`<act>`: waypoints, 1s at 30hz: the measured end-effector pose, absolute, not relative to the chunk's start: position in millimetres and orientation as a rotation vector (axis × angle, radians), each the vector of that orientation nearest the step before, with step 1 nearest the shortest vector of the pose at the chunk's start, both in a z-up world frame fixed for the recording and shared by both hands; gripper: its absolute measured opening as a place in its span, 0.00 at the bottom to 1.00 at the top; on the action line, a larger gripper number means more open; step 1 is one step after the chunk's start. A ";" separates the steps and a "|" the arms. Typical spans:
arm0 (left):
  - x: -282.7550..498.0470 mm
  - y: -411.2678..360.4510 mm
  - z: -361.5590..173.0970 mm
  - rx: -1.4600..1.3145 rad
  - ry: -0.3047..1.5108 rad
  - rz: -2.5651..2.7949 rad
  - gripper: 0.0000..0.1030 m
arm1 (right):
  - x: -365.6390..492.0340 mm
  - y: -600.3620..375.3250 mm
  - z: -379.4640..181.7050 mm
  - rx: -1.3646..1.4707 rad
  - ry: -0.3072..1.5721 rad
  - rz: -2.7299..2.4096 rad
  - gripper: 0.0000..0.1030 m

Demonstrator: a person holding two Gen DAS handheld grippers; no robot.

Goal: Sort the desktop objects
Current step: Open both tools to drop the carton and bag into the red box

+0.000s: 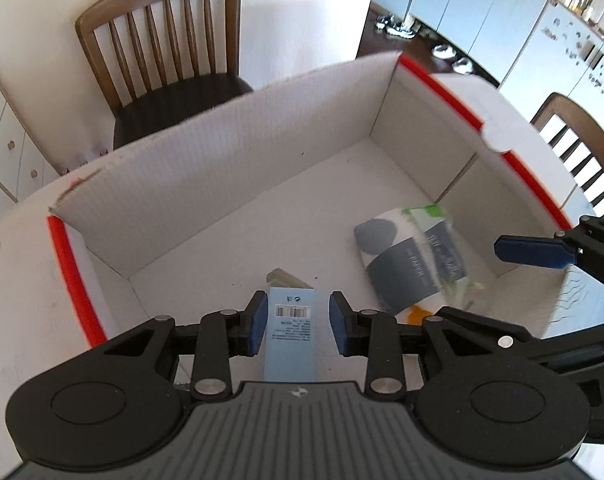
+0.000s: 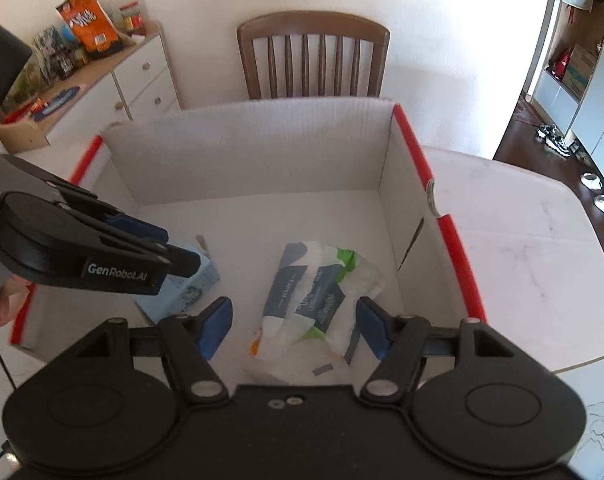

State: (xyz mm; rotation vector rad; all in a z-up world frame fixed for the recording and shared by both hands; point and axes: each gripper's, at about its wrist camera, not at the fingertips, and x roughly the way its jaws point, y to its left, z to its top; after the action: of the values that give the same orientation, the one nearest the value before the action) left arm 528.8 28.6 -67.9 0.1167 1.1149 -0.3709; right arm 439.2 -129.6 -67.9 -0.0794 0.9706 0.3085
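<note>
- Your left gripper (image 1: 298, 326) has its jaws parted on either side of the light blue carton (image 1: 290, 340); the pads look just clear of its sides, so it seems released rather than held.
- That carton is likely light and stiff: take it across its narrow flat faces, gently, as cardboard can crush.
- Your right gripper (image 2: 294, 330) hangs with jaws spread wide over the plastic-wrapped pack (image 2: 313, 296), not touching it.
- The pack looks soft, crinkly and slippery; pinch its thick middle, not the loose film.
- Both lie on the floor of the white box (image 2: 246, 152), carton left, pack right, apart.
</note>
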 end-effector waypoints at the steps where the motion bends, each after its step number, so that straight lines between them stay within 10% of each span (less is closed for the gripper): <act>1: 524.9 29.2 -63.1 0.113 1.106 -0.375 0.45 | 436.2 -130.2 -64.0 -0.077 0.966 0.311 0.66; 3: 533.2 21.5 -53.2 0.111 1.082 -0.378 0.58 | 431.3 -130.9 -58.3 -0.082 0.956 0.316 0.67; 30: 429.5 8.6 11.3 0.095 0.947 -0.391 0.77 | 354.3 -165.1 -12.6 -0.088 0.860 0.360 0.77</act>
State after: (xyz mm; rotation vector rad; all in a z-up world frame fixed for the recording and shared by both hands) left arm 429.5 8.6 11.3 0.0953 0.9466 -0.3910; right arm 354.3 -165.1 -12.6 -0.0880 0.8598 0.3598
